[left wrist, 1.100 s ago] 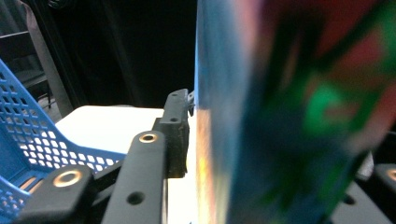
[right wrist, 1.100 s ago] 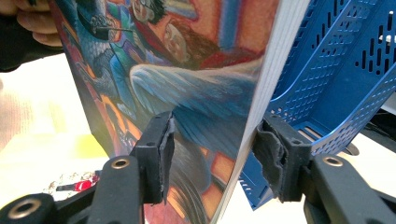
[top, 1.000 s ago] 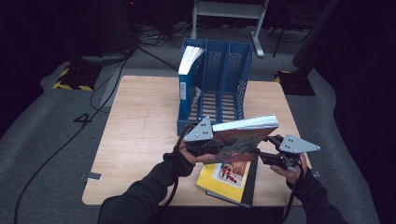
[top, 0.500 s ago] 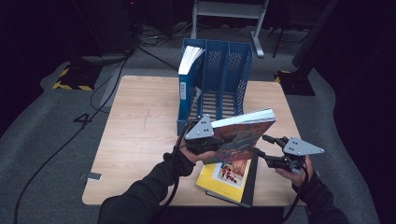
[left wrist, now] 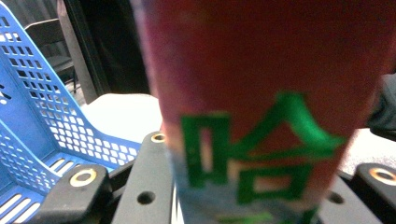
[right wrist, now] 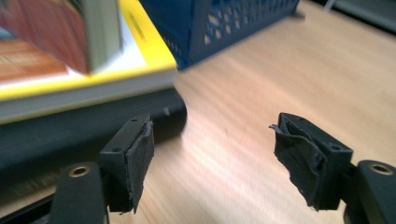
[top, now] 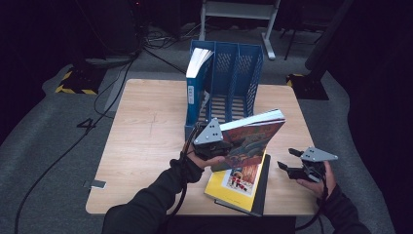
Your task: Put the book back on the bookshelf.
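High view showed the left tool (top: 215, 146) clamped on the red book (top: 253, 139), held tilted above the yellow book (top: 237, 183) on the worktop (top: 146, 131). Its long axis ran toward the blue file rack (top: 234, 73) just behind. The right tool (top: 288, 167), whose jaws had just been opening, stood wide and empty beside the stack.

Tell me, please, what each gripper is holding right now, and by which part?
The left gripper grips the red-covered book by its lower left edge, tilted above the stack. The right gripper holds nothing; its jaws have just been opening and stand apart over the table.
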Available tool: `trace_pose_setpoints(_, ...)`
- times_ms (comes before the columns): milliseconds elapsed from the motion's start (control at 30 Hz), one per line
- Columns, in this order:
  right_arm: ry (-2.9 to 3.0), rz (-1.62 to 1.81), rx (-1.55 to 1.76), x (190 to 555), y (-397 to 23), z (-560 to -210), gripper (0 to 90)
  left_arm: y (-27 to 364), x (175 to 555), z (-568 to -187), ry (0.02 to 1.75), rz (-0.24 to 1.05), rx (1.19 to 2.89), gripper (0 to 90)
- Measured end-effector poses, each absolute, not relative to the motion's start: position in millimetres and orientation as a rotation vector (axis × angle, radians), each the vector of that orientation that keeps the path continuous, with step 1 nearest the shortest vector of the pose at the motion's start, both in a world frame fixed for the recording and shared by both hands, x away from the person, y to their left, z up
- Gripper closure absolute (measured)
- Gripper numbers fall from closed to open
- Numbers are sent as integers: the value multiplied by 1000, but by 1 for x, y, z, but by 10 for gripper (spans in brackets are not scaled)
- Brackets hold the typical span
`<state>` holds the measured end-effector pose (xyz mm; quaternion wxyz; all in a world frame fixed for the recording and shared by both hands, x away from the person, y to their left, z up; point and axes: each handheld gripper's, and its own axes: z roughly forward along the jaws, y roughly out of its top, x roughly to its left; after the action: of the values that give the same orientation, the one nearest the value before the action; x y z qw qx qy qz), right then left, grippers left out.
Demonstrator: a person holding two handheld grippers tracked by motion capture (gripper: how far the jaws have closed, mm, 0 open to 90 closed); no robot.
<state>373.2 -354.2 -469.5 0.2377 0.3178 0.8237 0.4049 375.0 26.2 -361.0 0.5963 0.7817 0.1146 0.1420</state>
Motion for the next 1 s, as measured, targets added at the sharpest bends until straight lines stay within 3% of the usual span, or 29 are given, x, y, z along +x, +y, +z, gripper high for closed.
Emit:
trace_pose_setpoints(500, 2301, 1066, 953, 377, -363, -484, 288, 28, 392, -360, 344, 281, 1796, 739)
trace_pose_setpoints(700, 2304, 1071, 949, 377, -362, -484, 289, 30, 396, -341, 352, 420, 1796, 742)
trace_pose_setpoints(1000, 2311, 1061, 942, 376, -360, -486, 290, 51, 409, -326, 444, 483, 1720, 742)
